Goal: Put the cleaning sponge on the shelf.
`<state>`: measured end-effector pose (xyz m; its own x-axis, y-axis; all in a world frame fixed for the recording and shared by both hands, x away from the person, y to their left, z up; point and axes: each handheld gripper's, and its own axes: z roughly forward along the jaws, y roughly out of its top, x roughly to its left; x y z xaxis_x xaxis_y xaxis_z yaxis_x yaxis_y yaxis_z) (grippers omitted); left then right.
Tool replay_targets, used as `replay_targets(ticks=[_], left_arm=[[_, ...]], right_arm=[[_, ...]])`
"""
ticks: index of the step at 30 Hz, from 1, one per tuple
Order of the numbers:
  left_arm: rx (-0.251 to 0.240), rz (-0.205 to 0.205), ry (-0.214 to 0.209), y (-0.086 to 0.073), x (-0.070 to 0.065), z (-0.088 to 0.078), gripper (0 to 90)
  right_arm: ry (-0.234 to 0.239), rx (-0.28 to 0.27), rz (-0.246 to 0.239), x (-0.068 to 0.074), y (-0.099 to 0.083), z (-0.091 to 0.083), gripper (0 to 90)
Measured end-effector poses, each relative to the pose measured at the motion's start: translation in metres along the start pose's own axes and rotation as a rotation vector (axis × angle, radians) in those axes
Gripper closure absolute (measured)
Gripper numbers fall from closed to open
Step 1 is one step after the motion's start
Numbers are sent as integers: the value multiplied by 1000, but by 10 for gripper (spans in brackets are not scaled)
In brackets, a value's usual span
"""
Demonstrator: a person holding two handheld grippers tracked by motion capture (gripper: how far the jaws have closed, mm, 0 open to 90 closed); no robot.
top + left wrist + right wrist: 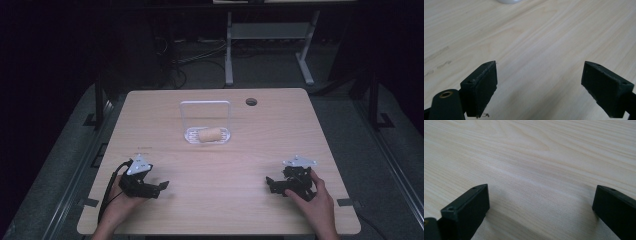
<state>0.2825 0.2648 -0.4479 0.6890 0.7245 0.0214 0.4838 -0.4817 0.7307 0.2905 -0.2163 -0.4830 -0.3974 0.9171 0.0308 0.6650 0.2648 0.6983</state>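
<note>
A clear plastic container (207,134) with its lid (205,114) standing upright sits on the far middle of the wooden table (220,165). Inside it lies a tan bread roll (211,134). My left gripper (161,186) rests low at the near left, held by a hand, jaws wide apart with bare wood between them (539,85). At the near right my right gripper (270,184) is also open, with nothing between its jaws (541,205). Both point inward across the table. A rounded pale edge (507,1) shows at the top of the left gripper view.
A round cable hole (251,102) is in the table's far right part. Beyond the table stand a white desk frame (270,45) and cables on the dark floor. Tape marks (345,202) sit at the near table corners.
</note>
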Motion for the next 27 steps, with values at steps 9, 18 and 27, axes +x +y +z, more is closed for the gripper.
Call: replay_targets(ticks=[9,18,27], left_arm=[[45,-7,-5,-23,-1,-2,130],[43,1,-16,-33,0,-1,130],[17,5,-26,-37,1,-1,128]], right_arm=[[0,2,-2,0,0,0,6],[0,2,-2,0,0,0,5],[0,2,-2,0,0,0,6]])
